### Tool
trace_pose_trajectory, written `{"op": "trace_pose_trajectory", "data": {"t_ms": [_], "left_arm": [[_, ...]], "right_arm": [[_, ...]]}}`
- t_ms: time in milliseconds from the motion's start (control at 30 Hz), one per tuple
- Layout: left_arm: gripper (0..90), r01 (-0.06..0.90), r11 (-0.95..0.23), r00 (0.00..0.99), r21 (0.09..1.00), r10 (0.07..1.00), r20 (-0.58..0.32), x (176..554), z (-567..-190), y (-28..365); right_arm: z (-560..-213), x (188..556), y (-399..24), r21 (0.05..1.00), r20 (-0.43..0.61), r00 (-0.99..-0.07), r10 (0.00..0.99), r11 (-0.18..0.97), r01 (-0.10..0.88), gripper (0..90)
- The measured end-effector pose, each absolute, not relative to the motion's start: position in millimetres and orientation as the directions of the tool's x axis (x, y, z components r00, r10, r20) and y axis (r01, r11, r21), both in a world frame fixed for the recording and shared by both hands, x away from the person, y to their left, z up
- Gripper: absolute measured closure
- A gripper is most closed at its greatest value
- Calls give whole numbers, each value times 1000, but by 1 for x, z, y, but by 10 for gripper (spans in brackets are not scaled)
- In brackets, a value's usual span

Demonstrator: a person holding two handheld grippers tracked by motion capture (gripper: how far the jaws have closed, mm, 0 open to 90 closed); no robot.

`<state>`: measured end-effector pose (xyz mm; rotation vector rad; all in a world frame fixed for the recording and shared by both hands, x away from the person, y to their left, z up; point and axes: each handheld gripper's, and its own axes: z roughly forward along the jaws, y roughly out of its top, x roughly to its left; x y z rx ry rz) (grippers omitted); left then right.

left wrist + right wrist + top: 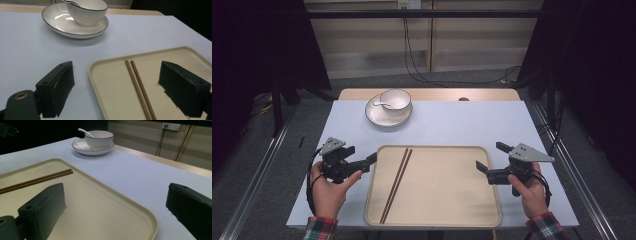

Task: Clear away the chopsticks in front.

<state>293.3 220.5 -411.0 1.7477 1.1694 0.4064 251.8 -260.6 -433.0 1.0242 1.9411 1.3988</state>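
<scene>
- Chopsticks (396,184), a brown pair, are seen lying side by side inside the cream tray (462,220), in its left part, slanting from the tray's far edge toward its near left corner.
- Neither gripper is in contact with the chopsticks.
- The left gripper (371,159) is held just off the tray's left rim, jaws pointed at the tray; in the left gripper view (117,87) its jaws are seen spread wide with nothing gripped, the tray's corner and the chopsticks' far ends lying beyond the gap.
- The right gripper (490,159) is held at the tray's right rim; in the right gripper view (115,212) its jaws are likewise wide apart and empty, one over the tray, the other over the table beside it.
- A white bowl (395,99) with a spoon (381,104) in it is set on a white plate (377,119), beyond the tray's far left corner and well apart from it.
- All is borne by a pale blue table (492,125).
</scene>
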Motion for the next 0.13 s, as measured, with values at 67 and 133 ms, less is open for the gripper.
{"op": "trace_pose_trajectory", "data": {"t_ms": [67,133], "left_arm": [[109,522,-64,479,850,847,-230,294,-414,223],[98,517,-57,477,854,848,-232,294,-417,225]], "right_arm": [[-434,251,-260,945,3,-571,821,185,271,11],[-434,251,-259,942,3,-575,818,190,276,11]]}}
